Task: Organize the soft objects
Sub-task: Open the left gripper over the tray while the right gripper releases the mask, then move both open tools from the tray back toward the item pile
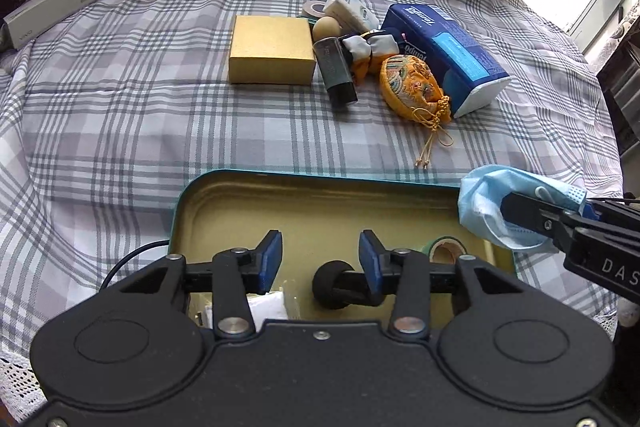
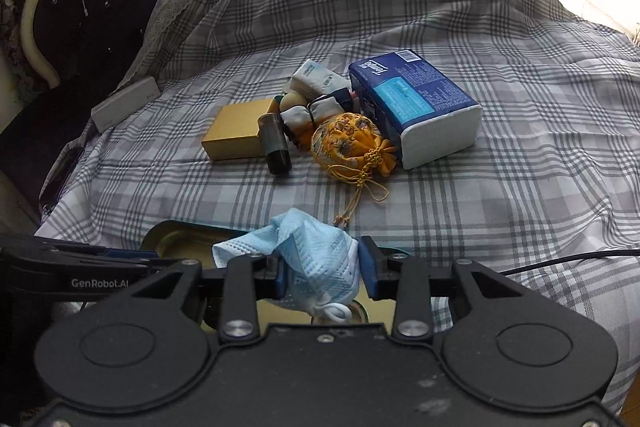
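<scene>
My right gripper is shut on a crumpled blue face mask and holds it over the right end of a teal tin tray with a gold inside. The mask also shows in the left wrist view. My left gripper is open and empty above the tray's near side. In the tray lie a black foam ball, a green tape roll and a white packet. Farther off lie an orange embroidered pouch, a blue tissue pack and a white and navy cloth bow.
On the plaid bedspread there are also a gold box, a dark cylinder, a wooden egg, a small tissue packet and a grey box at far left. A chair stands behind the bed.
</scene>
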The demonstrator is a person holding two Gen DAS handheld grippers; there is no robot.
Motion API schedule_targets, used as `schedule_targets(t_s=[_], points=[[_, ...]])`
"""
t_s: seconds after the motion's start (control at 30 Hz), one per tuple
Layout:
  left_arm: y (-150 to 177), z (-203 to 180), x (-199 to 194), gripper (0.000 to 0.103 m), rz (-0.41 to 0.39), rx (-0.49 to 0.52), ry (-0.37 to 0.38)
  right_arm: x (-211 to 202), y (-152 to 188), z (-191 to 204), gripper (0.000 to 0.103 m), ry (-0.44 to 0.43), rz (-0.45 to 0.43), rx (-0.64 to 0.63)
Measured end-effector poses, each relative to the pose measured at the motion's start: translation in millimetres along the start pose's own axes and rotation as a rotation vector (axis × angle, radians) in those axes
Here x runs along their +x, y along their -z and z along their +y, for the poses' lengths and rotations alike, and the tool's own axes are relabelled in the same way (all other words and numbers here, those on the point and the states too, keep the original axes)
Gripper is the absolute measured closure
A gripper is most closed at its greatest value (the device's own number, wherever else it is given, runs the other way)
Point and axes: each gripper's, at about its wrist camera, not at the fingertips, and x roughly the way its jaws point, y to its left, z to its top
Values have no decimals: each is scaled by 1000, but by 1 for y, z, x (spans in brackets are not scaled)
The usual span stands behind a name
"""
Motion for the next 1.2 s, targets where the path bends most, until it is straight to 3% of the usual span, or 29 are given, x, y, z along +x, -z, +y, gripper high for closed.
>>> schedule_targets(t_s=[0.07, 0.27, 1.2], points=[[1, 5, 1, 60, 5, -19, -9, 2, 1, 4, 57, -13, 24, -16], [6, 11, 6, 60, 23, -40, -43, 10, 5, 13, 57, -34, 93, -38], [14, 3, 27, 59, 83, -16, -152, 30, 6, 3, 56, 10, 148, 16]])
